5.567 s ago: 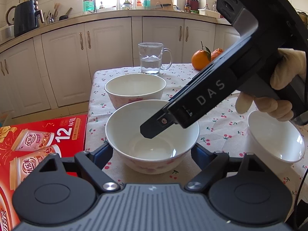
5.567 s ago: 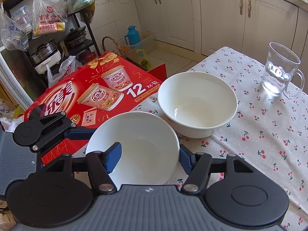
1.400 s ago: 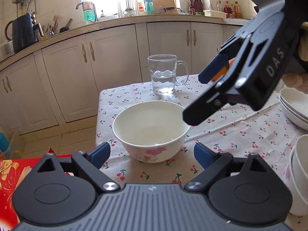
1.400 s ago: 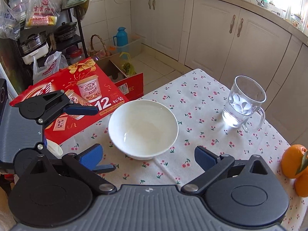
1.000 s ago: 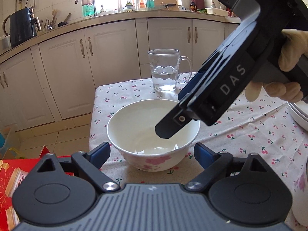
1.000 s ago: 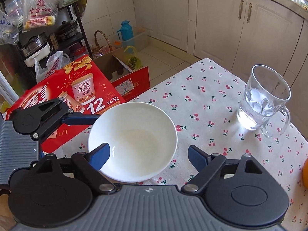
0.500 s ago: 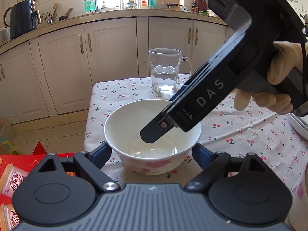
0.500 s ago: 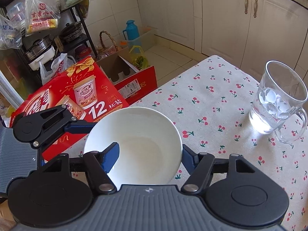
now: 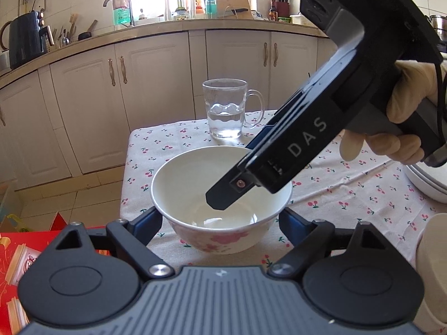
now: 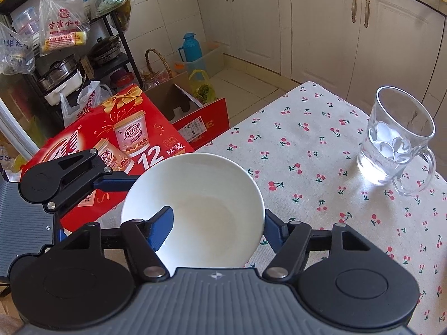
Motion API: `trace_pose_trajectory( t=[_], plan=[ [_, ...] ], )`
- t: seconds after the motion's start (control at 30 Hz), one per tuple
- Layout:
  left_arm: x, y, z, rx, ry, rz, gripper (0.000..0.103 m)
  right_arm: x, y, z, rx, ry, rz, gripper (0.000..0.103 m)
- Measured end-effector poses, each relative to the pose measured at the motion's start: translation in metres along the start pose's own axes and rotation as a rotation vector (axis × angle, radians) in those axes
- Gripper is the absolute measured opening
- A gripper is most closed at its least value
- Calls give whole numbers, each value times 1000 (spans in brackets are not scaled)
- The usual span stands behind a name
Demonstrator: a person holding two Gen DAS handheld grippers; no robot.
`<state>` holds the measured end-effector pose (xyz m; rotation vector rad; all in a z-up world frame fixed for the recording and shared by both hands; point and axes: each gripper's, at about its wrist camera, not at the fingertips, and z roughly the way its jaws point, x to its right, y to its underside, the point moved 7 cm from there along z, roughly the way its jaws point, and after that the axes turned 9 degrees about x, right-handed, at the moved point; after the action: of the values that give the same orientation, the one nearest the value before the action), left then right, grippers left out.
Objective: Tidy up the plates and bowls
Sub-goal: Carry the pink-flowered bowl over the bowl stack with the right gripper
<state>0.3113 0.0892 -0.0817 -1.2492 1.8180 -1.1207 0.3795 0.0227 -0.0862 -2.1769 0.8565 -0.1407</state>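
1. The bowl stands upright near the corner of the bench, directly ahead of the left gripper. It sits between that gripper's fingers, one on each flank of the bowl's lower wall.
2. These fingers are half-spread and appear to press on the bowl from both sides.
3. The right gripper comes in steeply from above. It straddles the rim, one finger inside the bowl and the other outside, apparently pinching the wall.
4. Both hands are on the bowl, so the coming move is probably a shared lift.
5. White dishes wait at the right edge of the left wrist view, a likely goal.
6. The bowl is round, with no long axis. It is glossy white and empty, with pink flowers outside.
7. A glass mug of water stands well behind it.
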Motion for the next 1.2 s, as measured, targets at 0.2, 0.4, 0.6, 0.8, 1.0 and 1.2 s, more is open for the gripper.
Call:
trace_pose_trajectory(
  t=[0.2,0.4,0.6,0.8,1.0,1.2],
  plan=[
    [19,-8,-26,29,16,18,90,-13,8,-29,15,5,-16,74],
    [41,-17,-54,52,38,33,90,-27,21,-62,41,-3,-7,74],
    [68,-21,-83,74,59,56,90,-44,38,-98,63,6,-16,74],
    [94,-23,-106,83,85,67,90,-59,56,-138,98,15,-15,74],
    [120,-21,-119,86,117,81,90,-68,76,-170,127,38,-18,74],
    [141,-11,-120,63,149,81,90,-68,99,-189,140,56,8,74]
  ],
)
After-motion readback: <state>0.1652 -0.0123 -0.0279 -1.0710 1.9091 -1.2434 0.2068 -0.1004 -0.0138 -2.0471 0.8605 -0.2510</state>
